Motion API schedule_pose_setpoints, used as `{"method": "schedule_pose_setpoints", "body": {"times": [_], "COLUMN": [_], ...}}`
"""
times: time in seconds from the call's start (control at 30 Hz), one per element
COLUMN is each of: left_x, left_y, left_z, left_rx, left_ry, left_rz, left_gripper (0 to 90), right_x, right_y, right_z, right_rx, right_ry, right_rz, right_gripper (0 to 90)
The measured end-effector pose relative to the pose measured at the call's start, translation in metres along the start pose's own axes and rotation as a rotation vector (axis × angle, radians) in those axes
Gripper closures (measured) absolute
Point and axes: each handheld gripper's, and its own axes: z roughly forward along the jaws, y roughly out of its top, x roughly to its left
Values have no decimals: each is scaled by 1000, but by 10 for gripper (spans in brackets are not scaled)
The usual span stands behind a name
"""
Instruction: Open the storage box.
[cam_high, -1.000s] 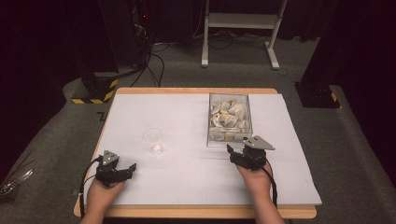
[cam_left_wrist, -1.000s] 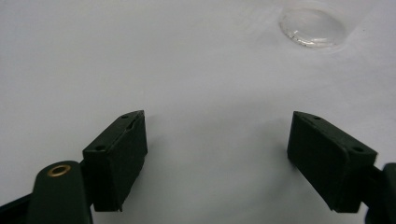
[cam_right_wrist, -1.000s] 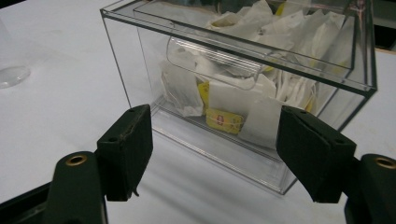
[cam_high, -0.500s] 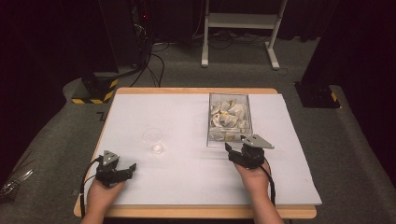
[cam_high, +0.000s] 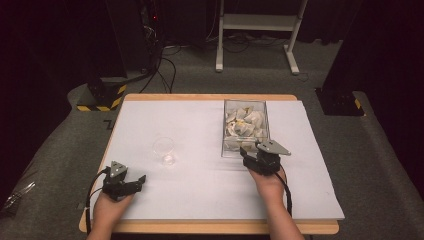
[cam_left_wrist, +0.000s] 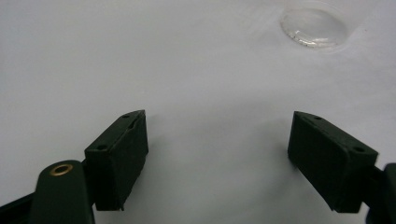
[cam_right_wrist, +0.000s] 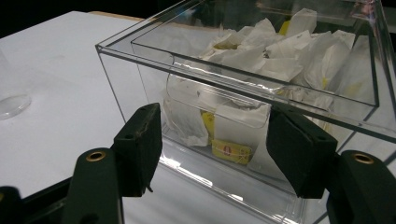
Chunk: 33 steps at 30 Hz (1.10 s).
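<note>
From above, the right gripper (cam_high: 248, 153) meets the near wall of the clear box (cam_high: 245, 128) of tea bags (cam_high: 245, 121), right of centre on the surface (cam_high: 200, 130). The left gripper (cam_left_wrist: 217, 154) rests apart over bare surface near the glass (cam_left_wrist: 314, 29). Up close, the right gripper's jaws, just narrowing with nothing clamped, flank the box's handle (cam_right_wrist: 219, 100); squaring on it should prevent slipping.

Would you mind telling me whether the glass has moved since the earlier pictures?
No. The glass stands at the same spot on the sheet, left of the clear box.
</note>
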Motion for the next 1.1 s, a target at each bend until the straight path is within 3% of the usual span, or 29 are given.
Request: {"method": "schedule_pose_setpoints", "body": {"times": [0.5,1.1], "left_x": [0,0], "left_y": [0,0], "left_z": [0,0], "left_rx": [1,0], "left_ry": [1,2], "left_rz": [-1,0], "left_gripper": [207,208], "right_x": [-2,2], "right_y": [-1,-4], "right_z": [10,10], "right_rx": [-6,-13], "right_ry": [-14,-11], "right_rz": [33,14], "right_gripper": [426,429]}}
